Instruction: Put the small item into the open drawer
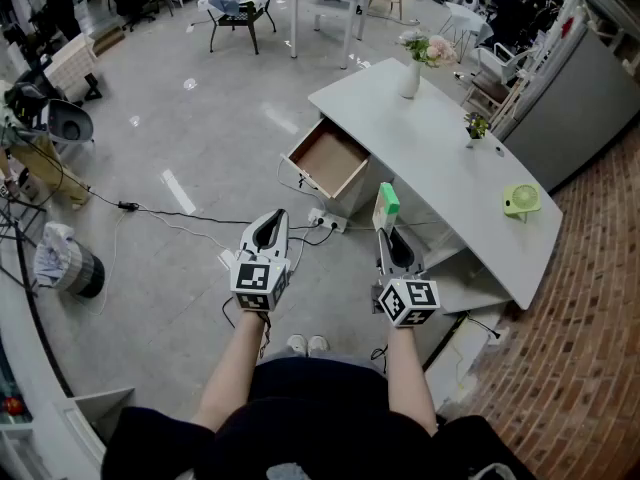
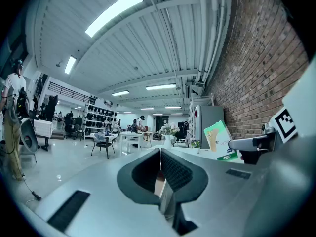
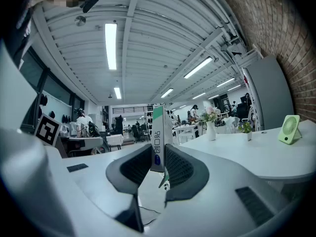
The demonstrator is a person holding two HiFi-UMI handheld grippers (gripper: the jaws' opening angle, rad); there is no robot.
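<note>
The small item is a flat green-and-white box (image 1: pixel 386 206), held upright with my right gripper (image 1: pixel 388 230) shut on its lower part. In the right gripper view the box (image 3: pixel 158 132) stands between the dark pads (image 3: pixel 178 168), gripped on both sides. The open drawer (image 1: pixel 328 160), brown inside with nothing showing in it, juts from the white desk (image 1: pixel 440 158) ahead and slightly left of the box. My left gripper (image 1: pixel 272 218) hangs beside the right one with its tips together and nothing in them. From the left gripper (image 2: pixel 160 154) the box (image 2: pixel 217 139) shows at the right.
On the desk stand a white vase with flowers (image 1: pixel 412 68), a small potted plant (image 1: pixel 474 128) and a green fan (image 1: pixel 520 201). A power strip with cables (image 1: pixel 325 220) lies on the floor below the drawer. A brick wall runs along the right.
</note>
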